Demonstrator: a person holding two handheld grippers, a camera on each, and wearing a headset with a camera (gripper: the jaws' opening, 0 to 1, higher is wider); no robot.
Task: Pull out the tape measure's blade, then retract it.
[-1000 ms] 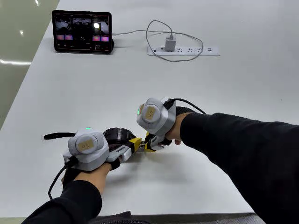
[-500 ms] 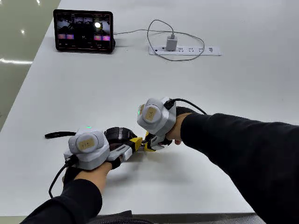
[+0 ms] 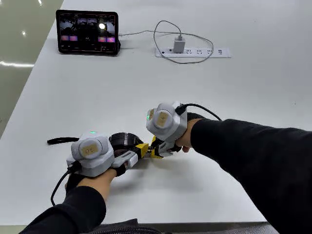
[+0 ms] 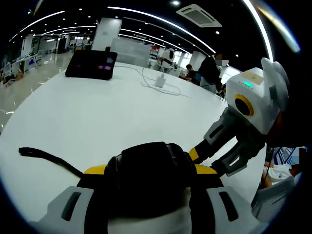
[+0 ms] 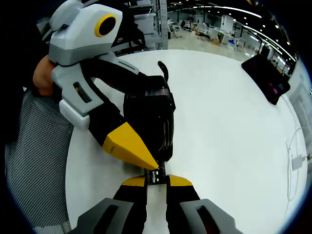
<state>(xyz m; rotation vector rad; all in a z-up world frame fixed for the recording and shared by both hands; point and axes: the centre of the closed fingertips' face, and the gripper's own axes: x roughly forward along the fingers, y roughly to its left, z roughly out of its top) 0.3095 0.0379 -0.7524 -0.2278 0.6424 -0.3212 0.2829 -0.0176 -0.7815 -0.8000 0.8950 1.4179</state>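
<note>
Two hand-held grippers met nose to nose, low over a white matte tabletop. The left gripper, grey and white with black jaws tipped in yellow, was clamped around a black, round-cased tape measure. Its jaws stood about as wide as the case, one on each side, and the case rested on the table between them.

The right gripper faced it from the opposite side. Its jaws were almost fully closed, pinching the small metal end hook of the tape's blade right at the mouth of the case, so hardly any blade showed.

A thin black wrist strap lay on the table, running from the case away from the right gripper and off to the left of the left gripper's jaws.

Well beyond both grippers lay a dark rectangular tablet with a lit screen. Near it was a white plastic power strip with a white charger plugged in, its cable looping.
</note>
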